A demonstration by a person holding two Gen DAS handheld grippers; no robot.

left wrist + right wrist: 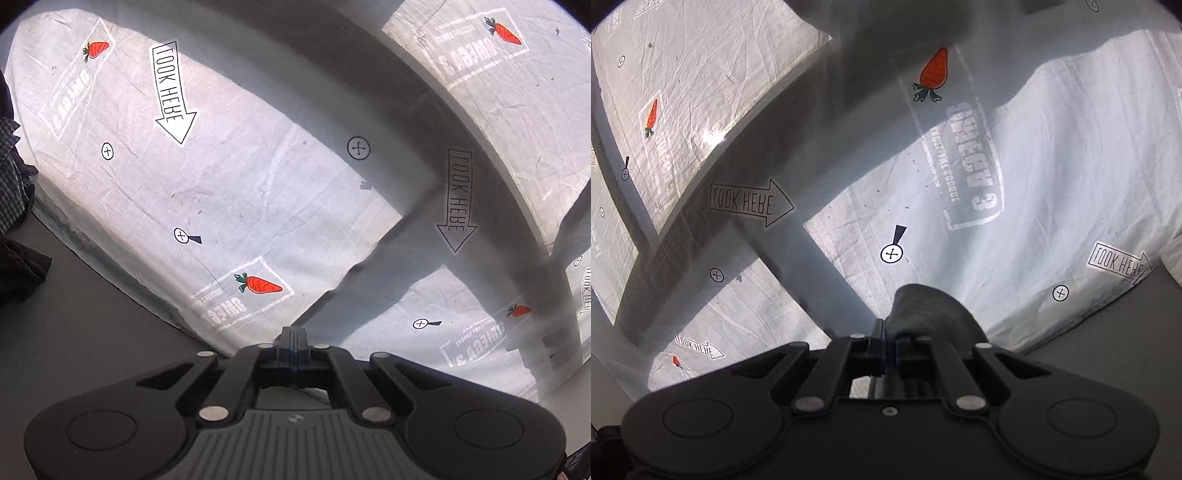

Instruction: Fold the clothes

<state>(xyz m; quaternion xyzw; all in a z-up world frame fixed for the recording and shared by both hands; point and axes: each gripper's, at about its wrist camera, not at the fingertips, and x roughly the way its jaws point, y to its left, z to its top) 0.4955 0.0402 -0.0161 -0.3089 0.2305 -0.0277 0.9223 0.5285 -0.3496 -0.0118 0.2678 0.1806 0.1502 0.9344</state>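
A fold of dark grey cloth (925,310) bulges up just past my right gripper (889,338), which is shut on it; where the cloth goes below the gripper is hidden. In the left wrist view my left gripper (294,334) is shut, its fingertips pressed together, and no cloth shows past them. A thin pale edge shows through the gap under its fingers, and I cannot tell what it belongs to. Both grippers point toward a backlit white printed sheet (240,177).
The white sheet (1052,166) bears carrots, "LOOK HERE" arrows and small crossed circles, with broad dark bar shadows across it. A flat grey surface (74,332) lies below its edge. A checked garment (7,184) and a dark crumpled cloth (22,273) sit at the far left.
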